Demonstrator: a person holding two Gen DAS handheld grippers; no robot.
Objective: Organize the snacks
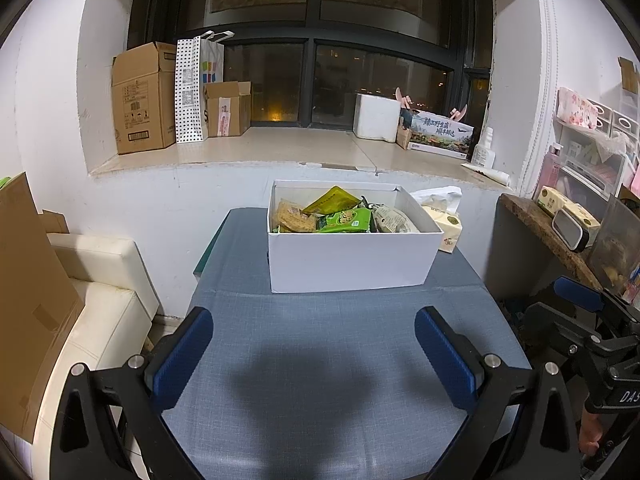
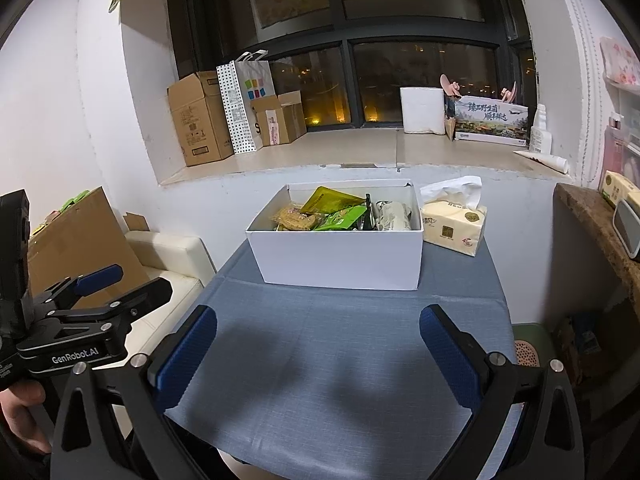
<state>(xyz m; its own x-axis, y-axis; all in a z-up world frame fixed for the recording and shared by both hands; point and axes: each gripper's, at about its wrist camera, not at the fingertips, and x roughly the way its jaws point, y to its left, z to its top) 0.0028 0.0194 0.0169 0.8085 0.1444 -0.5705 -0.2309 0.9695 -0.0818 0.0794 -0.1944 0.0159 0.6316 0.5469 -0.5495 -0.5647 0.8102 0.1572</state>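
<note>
A white box (image 1: 348,260) stands at the far end of the blue-clothed table (image 1: 320,340); it also shows in the right wrist view (image 2: 340,258). It holds several snack packets: green ones (image 1: 346,220) (image 2: 340,220), a brownish one (image 1: 294,218) and a yellow-green one (image 2: 330,199). My left gripper (image 1: 314,354) is open and empty, held over the near part of the table. My right gripper (image 2: 318,354) is open and empty, also short of the box. The left gripper also shows at the left edge of the right wrist view (image 2: 100,292).
A tissue pack (image 2: 454,226) lies right of the box. A cream seat (image 1: 100,300) and cardboard (image 1: 28,292) stand left of the table. A brown shelf (image 1: 548,228) is at the right. The window ledge (image 1: 280,152) behind carries cardboard boxes and a dotted bag.
</note>
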